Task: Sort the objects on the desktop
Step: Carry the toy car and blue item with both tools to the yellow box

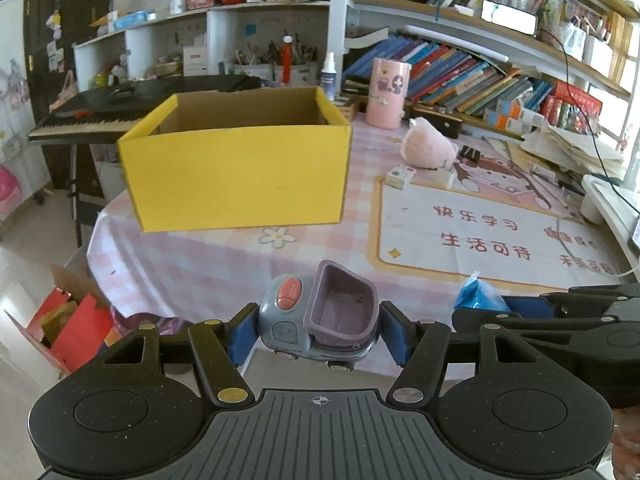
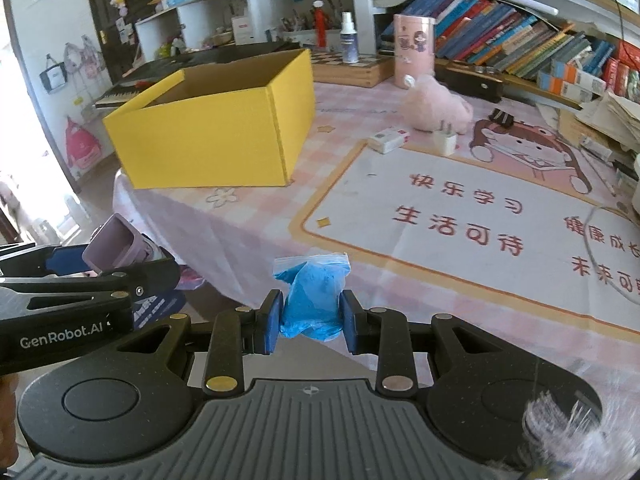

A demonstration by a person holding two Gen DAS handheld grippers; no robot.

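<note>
Status: mid-task. Left gripper (image 1: 318,330) pinching toy truck (image 1: 320,320); right gripper (image 2: 308,320) pinching blue bag (image 2: 310,300). Both held short of yellow box (image 1: 236,168). Still unsorted: plush (image 2: 436,108), charger (image 2: 445,142), small carton (image 2: 387,139).

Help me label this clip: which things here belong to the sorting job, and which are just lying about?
In the job: toy truck in left gripper, blue bag in right gripper, yellow box.
Lying about: pink plush, white charger, pink canister, books.
</note>
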